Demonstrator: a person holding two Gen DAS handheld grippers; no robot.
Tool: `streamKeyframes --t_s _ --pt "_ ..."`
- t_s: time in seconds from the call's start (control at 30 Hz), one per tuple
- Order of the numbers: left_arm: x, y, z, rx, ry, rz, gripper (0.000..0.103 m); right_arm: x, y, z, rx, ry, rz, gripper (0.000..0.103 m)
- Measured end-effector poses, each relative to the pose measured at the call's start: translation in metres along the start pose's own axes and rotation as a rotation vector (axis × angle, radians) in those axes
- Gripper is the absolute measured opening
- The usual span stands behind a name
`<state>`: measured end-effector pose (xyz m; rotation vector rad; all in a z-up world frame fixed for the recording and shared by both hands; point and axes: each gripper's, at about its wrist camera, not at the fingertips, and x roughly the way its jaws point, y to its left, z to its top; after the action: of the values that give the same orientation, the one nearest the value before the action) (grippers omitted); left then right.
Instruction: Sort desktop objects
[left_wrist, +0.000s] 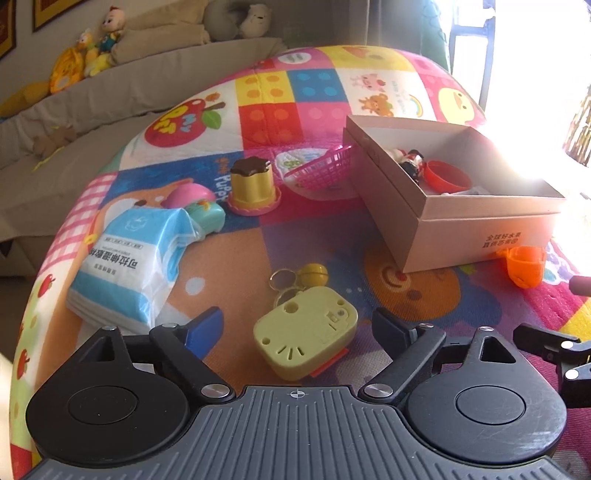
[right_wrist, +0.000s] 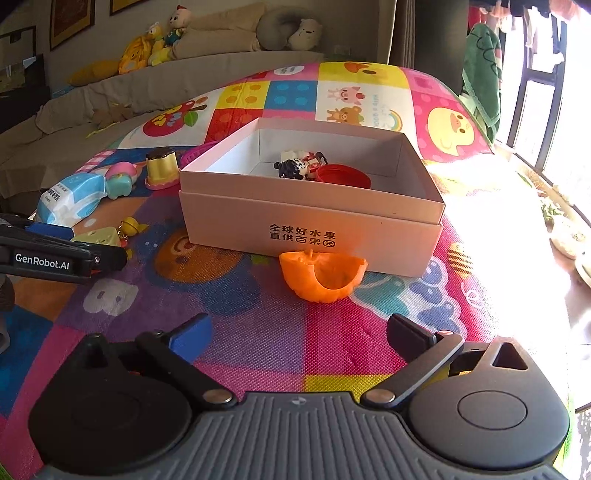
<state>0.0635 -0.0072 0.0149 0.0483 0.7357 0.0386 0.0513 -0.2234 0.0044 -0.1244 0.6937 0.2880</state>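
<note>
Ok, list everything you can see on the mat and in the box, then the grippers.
Box: one, beige, mid-mat, open.
Figurine: one, black, white and red, inside box.
Red cup: one, inside box beside figurine.
Orange shell: one, on mat against box front.
Pink basket: one, left of box.
Pudding toy: one, yellow with brown top, left of basket.
Pink-teal toy: one, beside tissue pack.
Tissue pack: one, blue-white, mat's left.
Yellow toy: one, pale, with keyring and bell, between left jaws.
Left gripper: jaws open.
Right gripper: jaws open, empty.
</note>
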Motion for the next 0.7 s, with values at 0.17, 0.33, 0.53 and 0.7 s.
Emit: streamKeyframes --t_s 0.17,0.33,0.53,0.7 --pt "0.006 0.013 0.004 0.062 -0.038 0.151 0.095 0.020 -0.016 0.025 0.049 0.004 -0.012 0.103" --pt "0.002 0.042 0.010 -0.010 -0.034 0.204 0.097 0.054 -0.023 0.044 0.151 0.082 0.106 0.103" --pt "0.001 0.053 0.009 -0.031 -0.027 0.215 0.100 0.060 0.016 0.044 -0.001 0.068 0.187 0.090" --pt "0.003 0.053 0.006 -0.034 -0.019 0.211 0.100 0.046 0.039 0.038 -0.132 0.033 0.164 0.088"
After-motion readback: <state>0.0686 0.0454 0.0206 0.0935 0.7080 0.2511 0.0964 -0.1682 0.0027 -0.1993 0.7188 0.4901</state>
